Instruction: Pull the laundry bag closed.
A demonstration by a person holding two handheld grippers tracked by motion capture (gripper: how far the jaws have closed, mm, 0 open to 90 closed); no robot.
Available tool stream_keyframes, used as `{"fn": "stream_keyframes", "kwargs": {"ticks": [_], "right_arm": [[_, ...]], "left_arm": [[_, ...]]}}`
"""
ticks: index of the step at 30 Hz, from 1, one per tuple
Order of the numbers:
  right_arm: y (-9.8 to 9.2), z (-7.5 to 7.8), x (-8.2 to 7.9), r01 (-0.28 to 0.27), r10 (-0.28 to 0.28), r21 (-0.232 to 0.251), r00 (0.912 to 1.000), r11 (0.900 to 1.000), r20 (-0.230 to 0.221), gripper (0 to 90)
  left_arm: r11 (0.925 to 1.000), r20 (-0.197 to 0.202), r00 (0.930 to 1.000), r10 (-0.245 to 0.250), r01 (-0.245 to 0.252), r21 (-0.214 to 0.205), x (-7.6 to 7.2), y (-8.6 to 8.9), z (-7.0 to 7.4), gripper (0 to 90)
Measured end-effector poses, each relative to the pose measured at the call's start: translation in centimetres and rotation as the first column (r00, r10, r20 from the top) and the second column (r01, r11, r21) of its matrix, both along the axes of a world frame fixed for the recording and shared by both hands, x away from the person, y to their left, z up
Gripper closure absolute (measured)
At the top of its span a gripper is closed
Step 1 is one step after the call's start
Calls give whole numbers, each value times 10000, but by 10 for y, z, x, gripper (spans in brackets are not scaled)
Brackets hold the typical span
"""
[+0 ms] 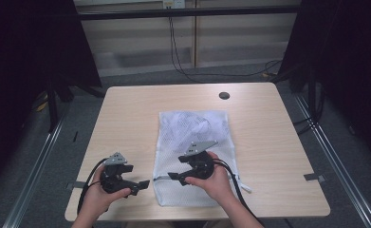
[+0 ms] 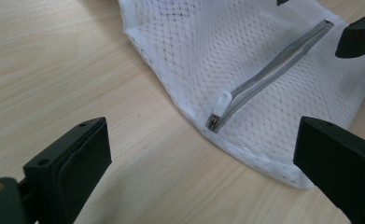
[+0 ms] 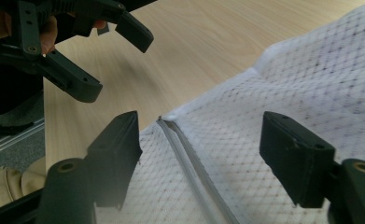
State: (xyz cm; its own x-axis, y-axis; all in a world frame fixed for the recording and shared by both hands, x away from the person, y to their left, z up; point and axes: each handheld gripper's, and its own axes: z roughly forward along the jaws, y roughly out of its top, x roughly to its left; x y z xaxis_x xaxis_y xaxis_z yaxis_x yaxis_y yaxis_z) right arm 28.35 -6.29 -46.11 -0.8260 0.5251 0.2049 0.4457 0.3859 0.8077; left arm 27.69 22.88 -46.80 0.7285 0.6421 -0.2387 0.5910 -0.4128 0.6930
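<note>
Two claws, left claw (image 1: 144,184) and right claw (image 1: 173,176), hang released. The mesh bag's (image 1: 192,142) zipper pull (image 2: 221,106) lies ahead of the left claw; I'd pinch it squarely while the right pins mesh beside it.

Right gripper (image 3: 199,154) jaws spread wide over the mesh bag (image 3: 311,88), straddling its grey zipper (image 3: 189,158).

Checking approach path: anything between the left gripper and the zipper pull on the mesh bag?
Nothing visible. The left gripper is open, with bare table and the mesh bag edge ahead of the zipper pull. The right gripper hovers open farther along the zipper, off that line.
</note>
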Motion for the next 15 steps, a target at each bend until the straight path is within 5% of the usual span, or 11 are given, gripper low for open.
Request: {"fn": "stream_keyframes", "kwargs": {"ticks": [7, 15], "right_arm": [[13, -4, 2, -237, 239, -172, 9996, 9996, 132, 386], [23, -7, 2, -512, 515, -142, 9985, 9986, 208, 442]], "left_arm": [[9998, 17, 10000, -46, 46, 184, 0, -1, -1, 37], [9999, -139, 9999, -2, 0, -126, 1, -1, -3, 27]]}}
